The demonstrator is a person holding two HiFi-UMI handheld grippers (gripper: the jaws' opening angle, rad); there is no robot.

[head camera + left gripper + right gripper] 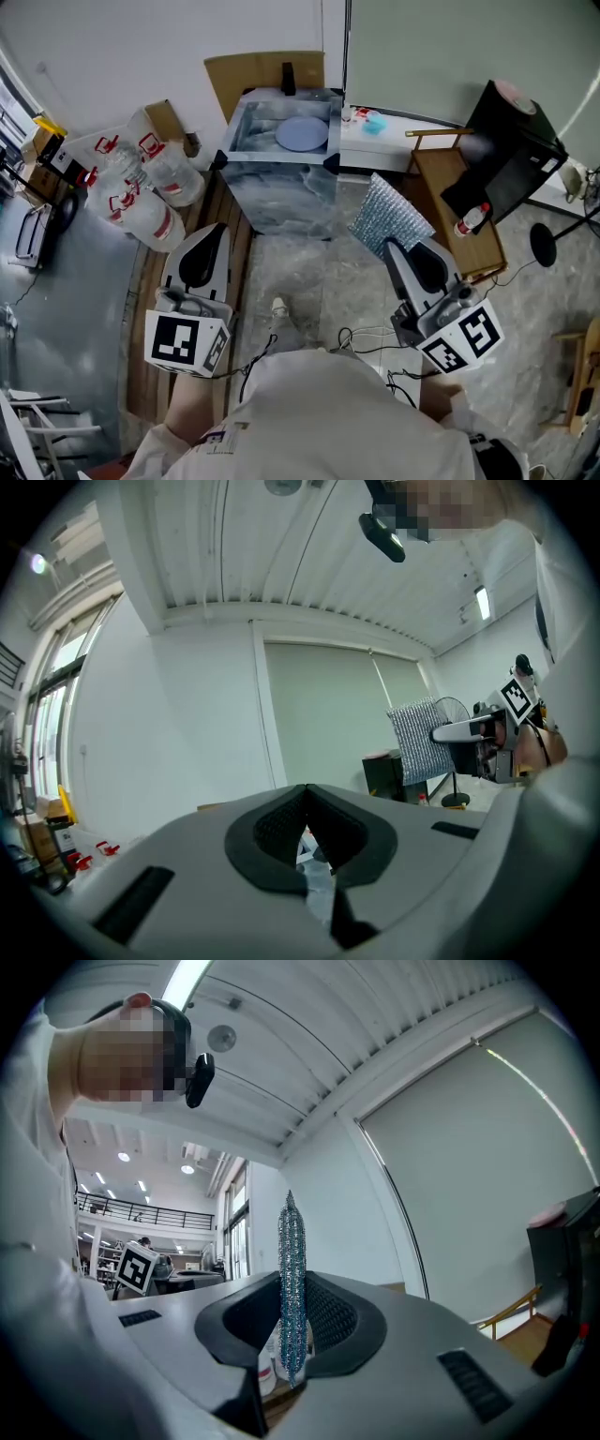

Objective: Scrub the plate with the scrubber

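Observation:
A pale blue plate (302, 133) lies in the marbled sink basin (281, 202) at the top middle of the head view, well ahead of both grippers. My right gripper (394, 246) is shut on the silvery mesh scrubber (389, 216), which fans out beyond its tips. In the right gripper view the scrubber (292, 1283) stands edge-on, pinched between the dark pads of the right gripper (293, 1335). My left gripper (214, 230) hovers left of the basin. Its jaws meet with nothing in them in the left gripper view, where the left gripper (305, 794) points at a wall.
Several large water bottles (141, 192) lie at the left. A wooden stand (459, 206) with a red-capped bottle (472, 220) and a black box (511, 150) is at the right. Cardboard (262, 80) leans behind the basin. Cables (366, 342) trail on the floor.

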